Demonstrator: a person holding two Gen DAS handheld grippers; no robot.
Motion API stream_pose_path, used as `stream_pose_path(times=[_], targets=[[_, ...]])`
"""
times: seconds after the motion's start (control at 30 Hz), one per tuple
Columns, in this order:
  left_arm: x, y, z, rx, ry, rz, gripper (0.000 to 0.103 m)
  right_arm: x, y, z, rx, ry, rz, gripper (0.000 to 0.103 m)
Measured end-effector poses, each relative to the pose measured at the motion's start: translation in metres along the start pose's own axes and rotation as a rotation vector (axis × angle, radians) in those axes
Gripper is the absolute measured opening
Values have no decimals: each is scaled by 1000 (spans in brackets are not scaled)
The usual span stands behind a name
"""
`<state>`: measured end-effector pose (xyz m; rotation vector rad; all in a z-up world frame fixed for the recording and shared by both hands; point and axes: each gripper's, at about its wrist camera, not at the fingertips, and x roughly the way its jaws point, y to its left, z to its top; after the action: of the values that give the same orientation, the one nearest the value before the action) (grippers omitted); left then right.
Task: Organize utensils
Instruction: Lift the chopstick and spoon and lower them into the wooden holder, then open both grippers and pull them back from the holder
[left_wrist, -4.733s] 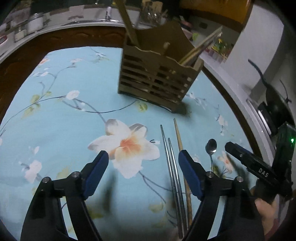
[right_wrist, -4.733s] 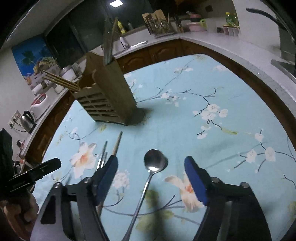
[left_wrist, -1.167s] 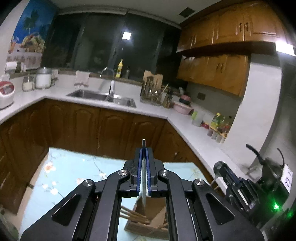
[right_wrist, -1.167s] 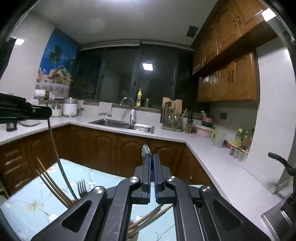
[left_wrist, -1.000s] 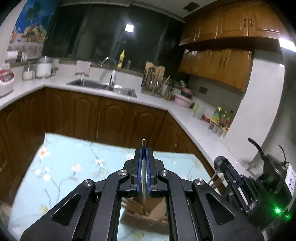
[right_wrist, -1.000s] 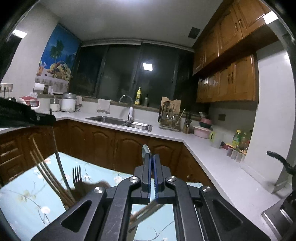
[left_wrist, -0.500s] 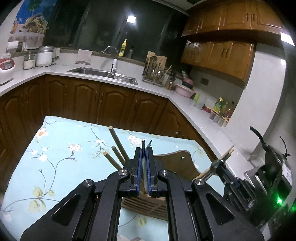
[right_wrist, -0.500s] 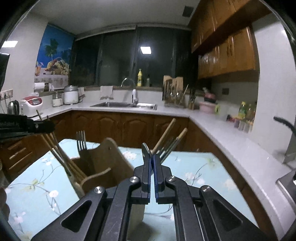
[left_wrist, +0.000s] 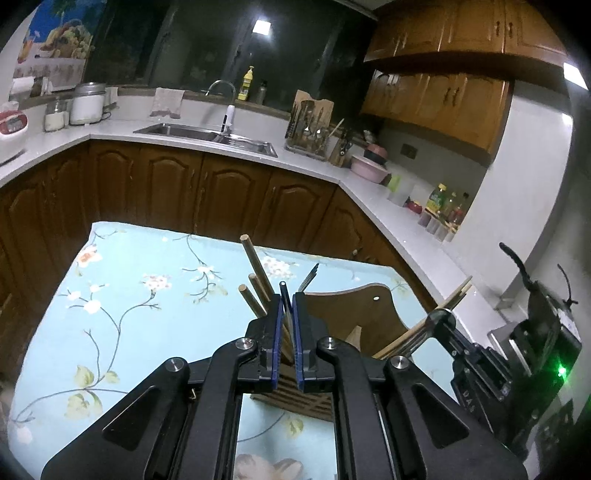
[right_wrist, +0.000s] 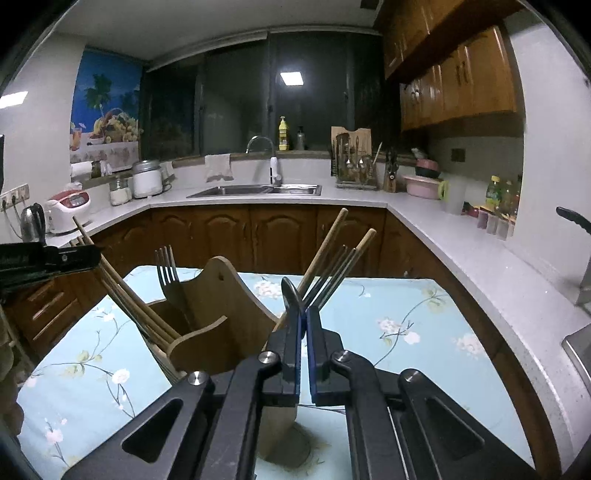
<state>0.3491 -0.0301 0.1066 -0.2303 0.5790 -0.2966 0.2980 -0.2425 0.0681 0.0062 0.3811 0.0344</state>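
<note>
Both claws are over the wooden utensil holder (right_wrist: 221, 332), which stands on the flowered blue cloth (right_wrist: 406, 314) covering the surface. The left claw (left_wrist: 287, 314) is clamped tight on a thin metal chopstick (left_wrist: 283, 291): its tip pokes up just past the blue pads, long axis running along the fingers, away and upward, right over the holder's slatted front. The right claw (right_wrist: 303, 321) is pinched shut on a spoon (right_wrist: 290, 291), seen edge-on, its rounded end rising above the pads and the handle hidden below. It hangs at the holder's right-hand corner.

Inside the holder, wooden chopsticks (right_wrist: 122, 291) lean out to the left, a fork (right_wrist: 168, 273) stands tines up beside the tall curved back panel, and more sticks (right_wrist: 332, 266) fan up and to the right. From the left wrist view, three wooden stick ends (left_wrist: 255, 273) rise just left of the claw. To the right of the holder the cloth lies open as far as the table edge.
</note>
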Motion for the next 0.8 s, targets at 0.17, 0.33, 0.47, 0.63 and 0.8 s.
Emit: stream_pose_path(times=[0.17,0.33,0.47,0.63,0.8], targets=[[0,-1,1,9,13,9,5,1,-1,1,15,16,6,5],[2,-5,1,0,40,10,9,0,-6,3,33,24,5,9],[-3,-8,-2,-15,45,1,29,-8,-10,5,48,11,11,40],[-20,-14,-5,-29,14,-19,43,-22,-17,5,71,2,12,41],[-51,-17,-12,-42,-49,6,79,-37,-28,-2,118,5,39,63]])
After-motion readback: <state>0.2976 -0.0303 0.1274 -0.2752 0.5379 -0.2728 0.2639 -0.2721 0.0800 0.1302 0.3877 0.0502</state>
